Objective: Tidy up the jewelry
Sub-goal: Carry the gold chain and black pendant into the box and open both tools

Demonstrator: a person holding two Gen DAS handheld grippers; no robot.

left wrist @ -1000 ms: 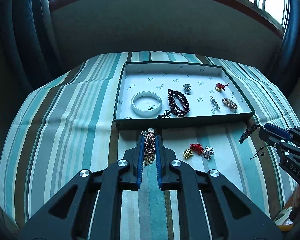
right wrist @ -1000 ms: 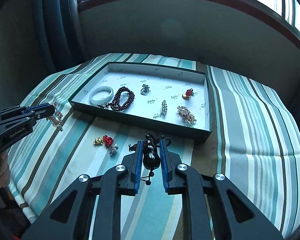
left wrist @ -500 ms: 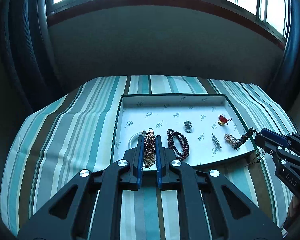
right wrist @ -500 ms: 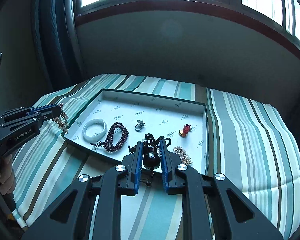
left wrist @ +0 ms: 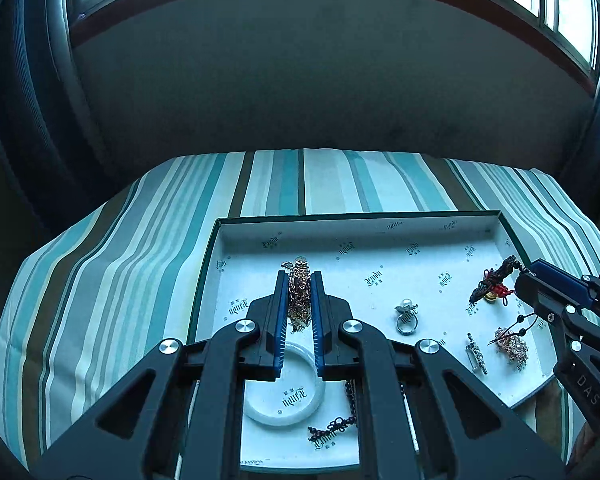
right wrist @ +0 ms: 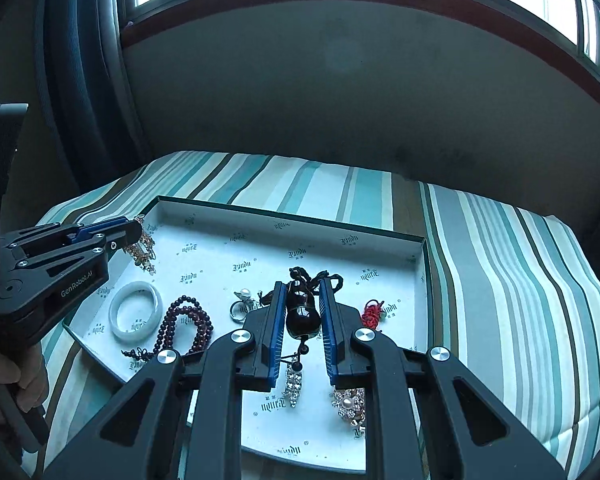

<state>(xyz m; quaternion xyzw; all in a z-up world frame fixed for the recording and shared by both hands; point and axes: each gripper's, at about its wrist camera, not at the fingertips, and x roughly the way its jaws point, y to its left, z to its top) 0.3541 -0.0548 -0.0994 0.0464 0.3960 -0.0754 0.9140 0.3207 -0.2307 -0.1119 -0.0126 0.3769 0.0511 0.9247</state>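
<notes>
**Both loads carried in over the tray — release pending**

Striped bedspread (left wrist: 100, 280) under everything; shallow white-lined tray (left wrist: 380, 226) now directly beneath both tools, where a second ago it lay ahead of them, past bare cloth. Loose red-and-gold trinkets seen on the cloth earlier now out of frame.

Already in the tray: white jade bangle (right wrist: 134, 310), dark red bead bracelet (right wrist: 188, 326), pearl ring (left wrist: 406, 316), red knot charm (right wrist: 374, 314), rhinestone bar brooch (right wrist: 294, 386), pearl cluster brooch (left wrist: 512, 346).

Left gripper (left wrist: 299, 280): narrow, clamped on a bunched gold chain necklace (left wrist: 299, 298), hanging above the tray's left part, beyond the bangle. Right gripper (right wrist: 303, 292): narrow, pinching a black gourd pendant (right wrist: 302, 312) with its cord looped past the tips, hanging over the tray's middle, between ring and red charm.

Reading: transport essentially finished for both pieces. Remaining, by judgement: lower, open, withdraw. Free floor visible ahead of each load. Risk: chain or cord snagging on the pads at release, dragging the piece onto a neighbour.
</notes>
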